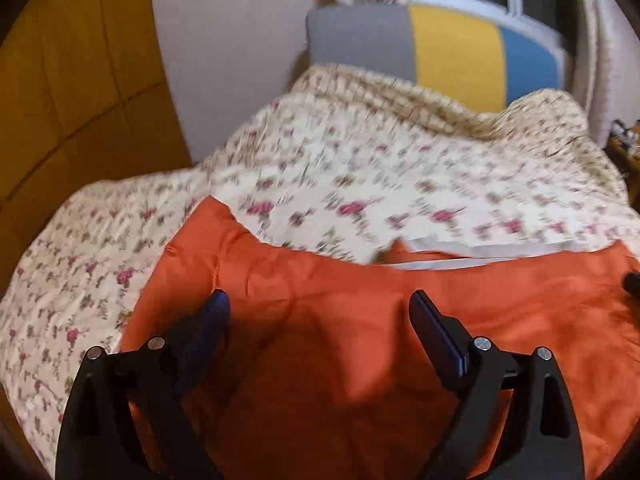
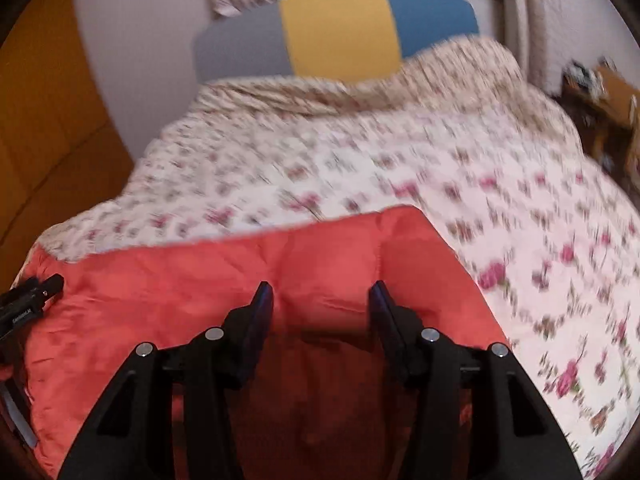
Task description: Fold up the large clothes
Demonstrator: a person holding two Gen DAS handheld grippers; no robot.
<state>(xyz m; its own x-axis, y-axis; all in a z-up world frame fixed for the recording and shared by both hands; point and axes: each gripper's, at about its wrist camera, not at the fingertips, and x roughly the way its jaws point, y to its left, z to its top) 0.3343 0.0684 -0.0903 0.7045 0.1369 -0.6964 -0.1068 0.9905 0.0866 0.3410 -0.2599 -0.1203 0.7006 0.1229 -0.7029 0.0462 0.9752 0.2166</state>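
Note:
An orange padded garment lies spread on a floral bedspread, close to me. A strip of its white lining shows at the far edge. My left gripper hovers over the garment's left part, jaws wide open with nothing between them. In the right wrist view the same garment fills the foreground, and its far right corner rests on the bedspread. My right gripper is above that part, jaws about half apart; the cloth looks to lie beneath them, not pinched. The left gripper's black frame shows at the left edge.
Behind the bed stands a grey, yellow and blue headboard below a window with curtains. A wooden wardrobe is on the left, and a cluttered wooden bedside table on the right. Both views are motion-blurred.

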